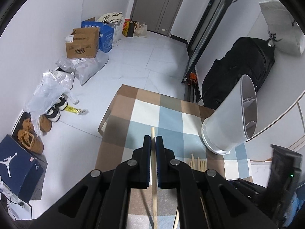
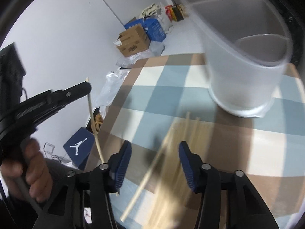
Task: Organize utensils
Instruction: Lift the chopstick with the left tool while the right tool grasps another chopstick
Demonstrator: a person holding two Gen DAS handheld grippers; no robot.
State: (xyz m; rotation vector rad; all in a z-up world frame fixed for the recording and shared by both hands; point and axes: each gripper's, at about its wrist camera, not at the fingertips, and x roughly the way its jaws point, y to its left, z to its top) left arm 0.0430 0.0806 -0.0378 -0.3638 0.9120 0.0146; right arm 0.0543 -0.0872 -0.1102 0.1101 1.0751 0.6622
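My left gripper [image 1: 153,139] is shut on a single wooden chopstick [image 1: 154,194], whose tip sticks out a little past the pads. The right wrist view shows the same gripper [image 2: 86,87] at the left, raised above the table edge, with the chopstick [image 2: 92,118] hanging down from it. My right gripper [image 2: 155,147] stands open over a blurred pile of chopsticks [image 2: 183,133] on the checked cloth; its pads press on none of them. A white divided utensil holder [image 1: 228,122] [image 2: 247,63] stands upright just beyond the pile.
The table carries a blue, brown and white checked cloth [image 1: 144,110]. On the floor to the left lie cardboard boxes [image 1: 82,43], plastic bags, shoes [image 1: 30,139] and a dark blue shoe box [image 1: 17,164]. A black bag [image 1: 238,72] leans at the far right. A hand [image 2: 32,162] grips the left handle.
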